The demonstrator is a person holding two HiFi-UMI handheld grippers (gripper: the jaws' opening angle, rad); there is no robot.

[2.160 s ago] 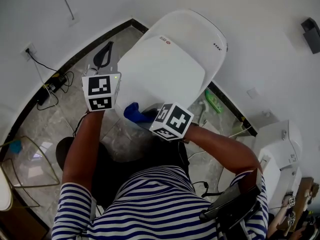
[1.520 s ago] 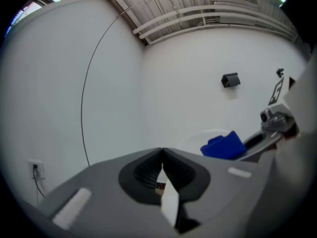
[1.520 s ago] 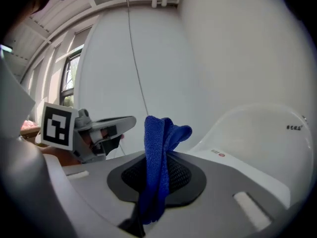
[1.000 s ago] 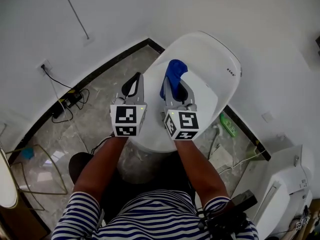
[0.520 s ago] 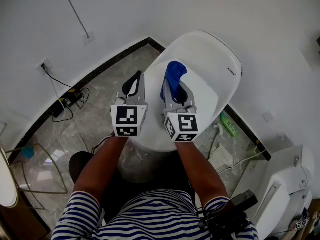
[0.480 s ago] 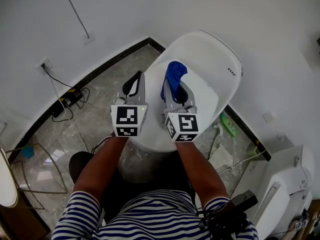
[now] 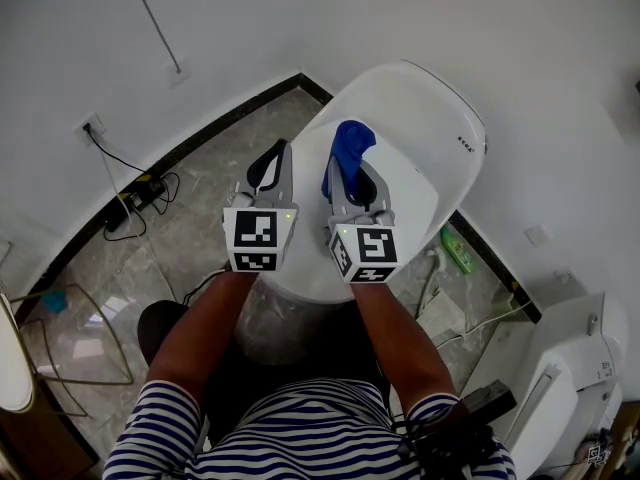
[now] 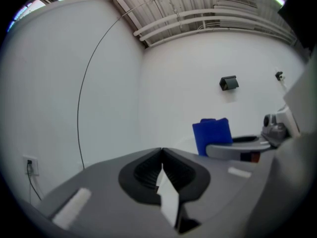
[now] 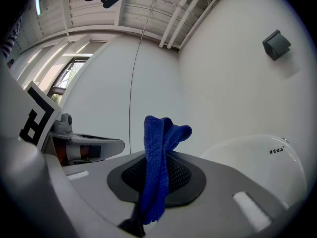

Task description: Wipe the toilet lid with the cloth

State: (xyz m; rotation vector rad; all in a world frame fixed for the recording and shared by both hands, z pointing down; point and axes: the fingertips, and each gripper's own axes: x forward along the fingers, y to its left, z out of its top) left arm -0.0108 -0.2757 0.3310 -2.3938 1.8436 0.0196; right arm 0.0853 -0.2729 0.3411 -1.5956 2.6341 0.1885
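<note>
While my right gripper (image 7: 346, 174) clamps the cloth (image 7: 351, 140), the toilet lid (image 7: 425, 118) lies just below. My left gripper (image 7: 271, 168) sits closed (empty).

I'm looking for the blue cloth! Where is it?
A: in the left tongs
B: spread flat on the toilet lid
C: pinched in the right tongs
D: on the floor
C: the blue cloth sticks up from between the jaws of the right tongs; the left tongs hold nothing.
</note>
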